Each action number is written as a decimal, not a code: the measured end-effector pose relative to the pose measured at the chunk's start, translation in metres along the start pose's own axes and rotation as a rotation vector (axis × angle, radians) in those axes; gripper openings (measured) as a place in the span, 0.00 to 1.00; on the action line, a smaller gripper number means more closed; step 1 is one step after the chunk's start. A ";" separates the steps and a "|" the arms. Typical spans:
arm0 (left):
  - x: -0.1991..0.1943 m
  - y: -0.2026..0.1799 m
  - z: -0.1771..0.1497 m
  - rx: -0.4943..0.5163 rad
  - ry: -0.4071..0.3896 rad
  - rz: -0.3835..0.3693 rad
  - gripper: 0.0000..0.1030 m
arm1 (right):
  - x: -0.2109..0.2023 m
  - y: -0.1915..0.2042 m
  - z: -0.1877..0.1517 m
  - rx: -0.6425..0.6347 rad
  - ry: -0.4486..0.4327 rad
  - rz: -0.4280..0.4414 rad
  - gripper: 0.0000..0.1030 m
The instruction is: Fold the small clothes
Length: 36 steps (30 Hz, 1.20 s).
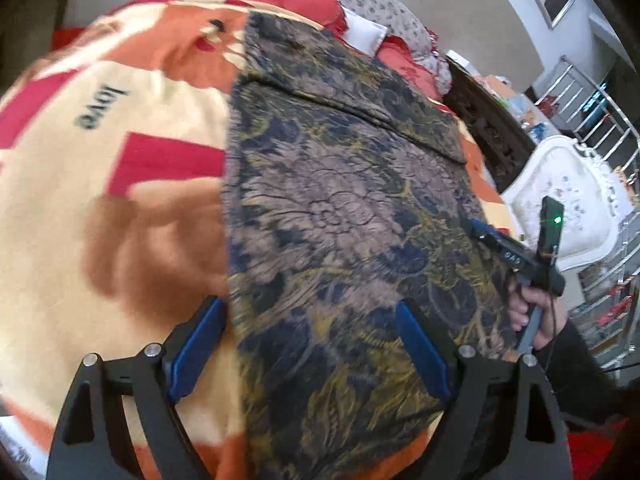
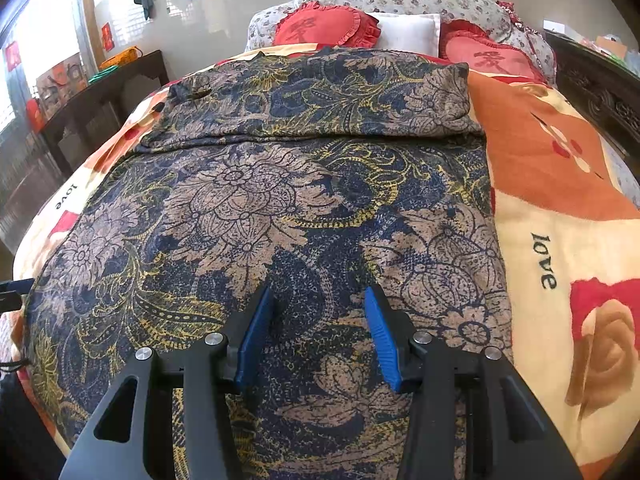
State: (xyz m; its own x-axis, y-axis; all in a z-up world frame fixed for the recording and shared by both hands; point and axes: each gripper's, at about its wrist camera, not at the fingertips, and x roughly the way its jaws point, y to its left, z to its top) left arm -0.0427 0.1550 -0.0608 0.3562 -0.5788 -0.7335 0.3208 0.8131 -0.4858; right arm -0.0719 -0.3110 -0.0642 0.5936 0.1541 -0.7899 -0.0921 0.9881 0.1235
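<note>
The garment is a thin, crinkled piece of cloth printed all over with large taupe flowers, navy patches and mustard-yellow scrolls. It lies spread flat on the blanket, reaching away from both pairs of tongs toward the head of the bed. At its far end a band of the cloth is folded back over itself, leaving a straight crosswise crease and a doubled strip beyond it. The near part is smooth, with only fine wrinkles.

The right gripper hangs over the garment's near middle, its blue pads parted with the cloth showing between them and nothing clamped. The left gripper stands wide apart over the garment's left edge: one pad is above the blanket, the other above the printed cloth, and neither pinches anything. Its view is blurred. From the left view, the person's right hand shows off to the right, wrapped around the other tool's handle.

The blanket is cream, orange and red, with roses and the word "love". Past the garment's far end sit two red heart cushions and a white pillow.
</note>
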 end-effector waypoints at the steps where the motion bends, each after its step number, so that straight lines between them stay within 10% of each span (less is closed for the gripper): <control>1: 0.002 0.001 0.002 -0.006 0.003 -0.028 0.88 | 0.000 0.000 0.000 0.001 -0.001 0.001 0.59; 10: -0.013 0.013 -0.005 -0.107 0.076 -0.317 0.90 | 0.000 -0.001 0.000 0.004 -0.003 0.006 0.59; 25: -0.019 -0.021 -0.046 0.147 0.225 -0.117 0.86 | -0.052 -0.022 0.001 0.121 -0.029 0.028 0.58; 32: -0.019 0.005 -0.042 0.049 0.208 -0.136 0.60 | -0.142 -0.063 -0.053 0.111 -0.025 -0.041 0.58; 36: -0.020 0.007 -0.042 0.025 0.200 -0.156 0.63 | -0.147 -0.082 -0.087 0.173 0.042 -0.038 0.58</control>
State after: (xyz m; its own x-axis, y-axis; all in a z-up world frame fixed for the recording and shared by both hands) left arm -0.0843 0.1747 -0.0690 0.1208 -0.6716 -0.7310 0.3809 0.7114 -0.5907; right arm -0.2209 -0.4150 -0.0104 0.5599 0.1198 -0.8198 0.0713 0.9789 0.1917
